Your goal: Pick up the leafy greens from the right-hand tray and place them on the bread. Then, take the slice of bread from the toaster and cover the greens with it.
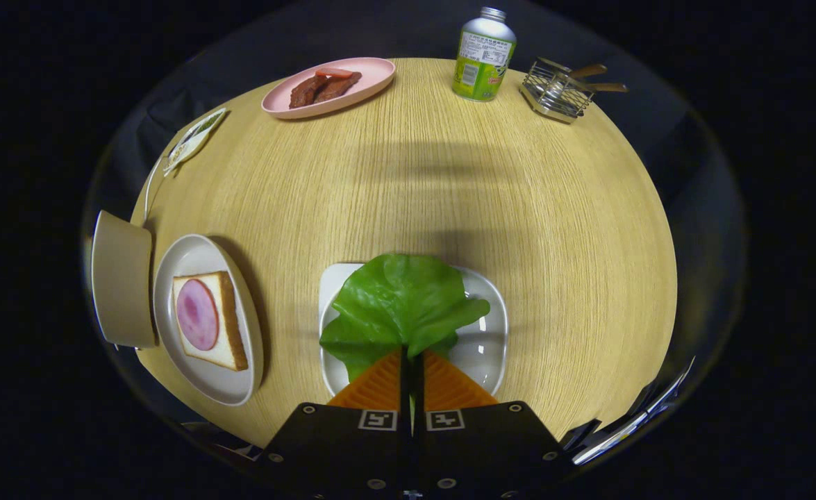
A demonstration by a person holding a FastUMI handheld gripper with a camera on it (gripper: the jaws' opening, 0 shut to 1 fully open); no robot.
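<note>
Pinching the leafy greens point(399, 305), fingers point(380, 382) nearly closed, above tray point(491, 347).

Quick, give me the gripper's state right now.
Gripper: shut on the leafy greens, fingers pinching the leaf's near edge above the white tray.

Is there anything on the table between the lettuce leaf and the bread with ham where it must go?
Nothing visible: the tool is shut on the lettuce leaf, and only bare table separates its white tray from the bread.

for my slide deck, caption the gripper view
Gripper shut on lettuce leaf above its white tray.
</note>
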